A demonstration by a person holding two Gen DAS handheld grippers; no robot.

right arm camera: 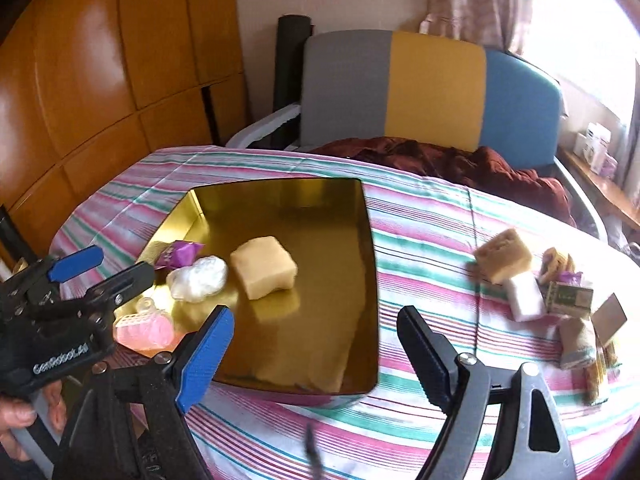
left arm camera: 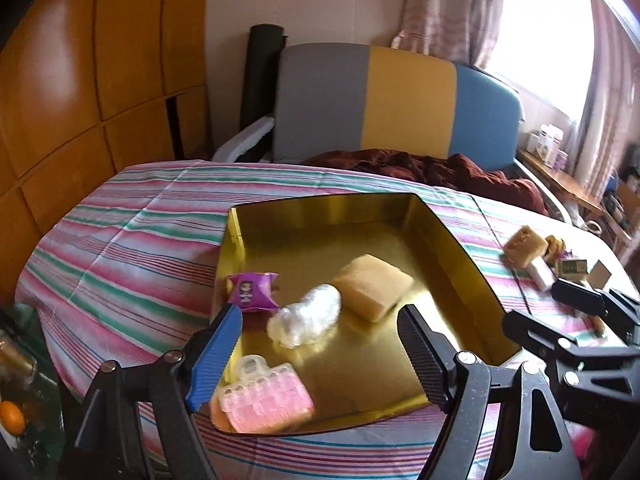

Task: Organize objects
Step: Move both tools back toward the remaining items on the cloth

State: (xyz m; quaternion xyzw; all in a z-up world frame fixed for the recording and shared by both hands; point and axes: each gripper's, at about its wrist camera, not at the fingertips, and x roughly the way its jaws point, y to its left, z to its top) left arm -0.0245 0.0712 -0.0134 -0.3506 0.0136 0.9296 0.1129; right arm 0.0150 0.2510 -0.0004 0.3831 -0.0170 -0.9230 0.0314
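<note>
A gold tray (left arm camera: 448, 240) lies on the striped bedspread. It holds a purple packet (left arm camera: 252, 291), a crumpled white plastic wad (left arm camera: 306, 316), a yellow block (left arm camera: 374, 286) and a pink ridged item (left arm camera: 266, 402). My left gripper (left arm camera: 320, 356) hangs open over the tray's near end, with nothing between its fingers. My right gripper (right arm camera: 316, 356) is open too, above the tray's near right corner (right arm camera: 370, 384) and the cloth. A loose pile lies to the right: a brown sponge (right arm camera: 504, 254), a white block (right arm camera: 526, 294), a small green box (right arm camera: 568, 298) and wrapped bits.
A grey, yellow and blue headboard (right arm camera: 432, 88) and a dark red blanket (right arm camera: 460, 160) lie beyond the tray. Wooden cupboards (right arm camera: 100, 80) stand at left. A shelf with bottles (right arm camera: 596, 148) runs along the window at right. A hand (right arm camera: 24, 420) holds the left gripper.
</note>
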